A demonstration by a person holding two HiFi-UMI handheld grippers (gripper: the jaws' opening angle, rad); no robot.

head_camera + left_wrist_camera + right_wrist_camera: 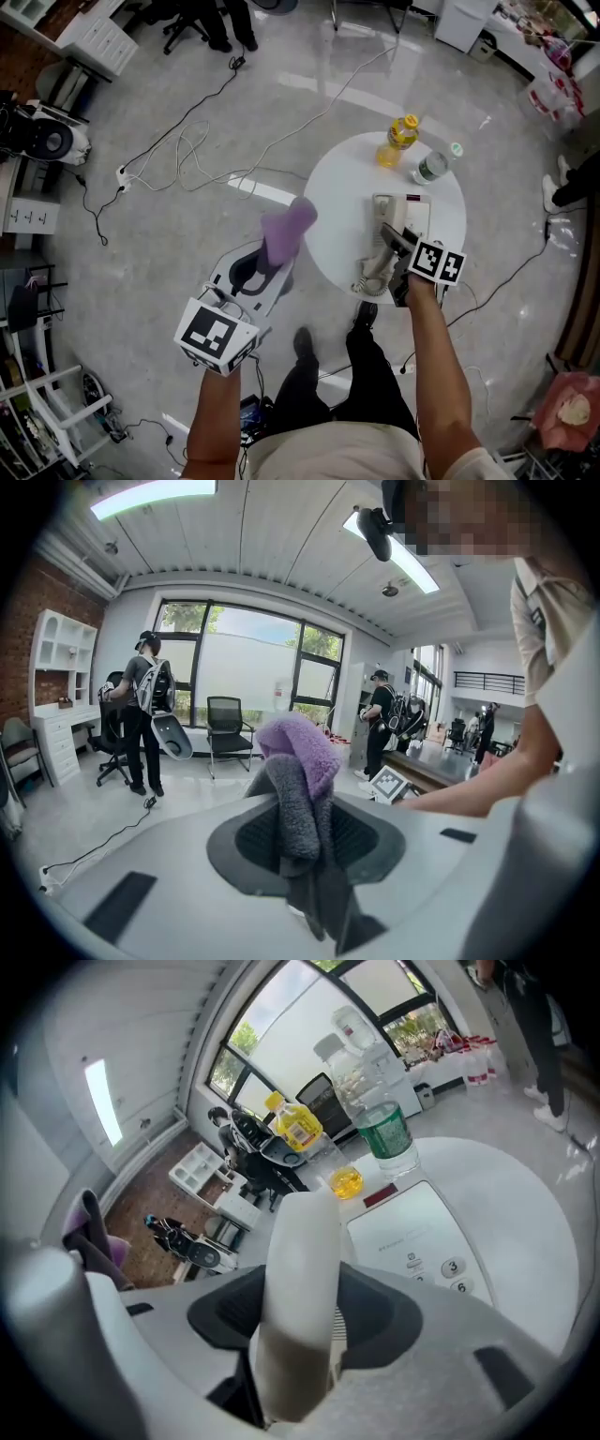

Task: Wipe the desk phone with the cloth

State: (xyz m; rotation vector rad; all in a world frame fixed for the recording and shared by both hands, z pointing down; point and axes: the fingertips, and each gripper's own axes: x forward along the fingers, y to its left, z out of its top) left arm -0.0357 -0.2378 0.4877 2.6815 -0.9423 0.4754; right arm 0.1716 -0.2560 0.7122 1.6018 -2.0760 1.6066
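— Where was the cloth [289,228]?
— Pinched tight in the left gripper [272,265], held over the floor [187,216], left of the table [333,202].
— And the phone [410,212]?
— On the table, near two bottles [401,141]. The right gripper [394,246] had clamped its handset [381,265], raised off the phone.

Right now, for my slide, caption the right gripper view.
Right claw grips the white plastic handset over the white keypad phone base on the round white table.
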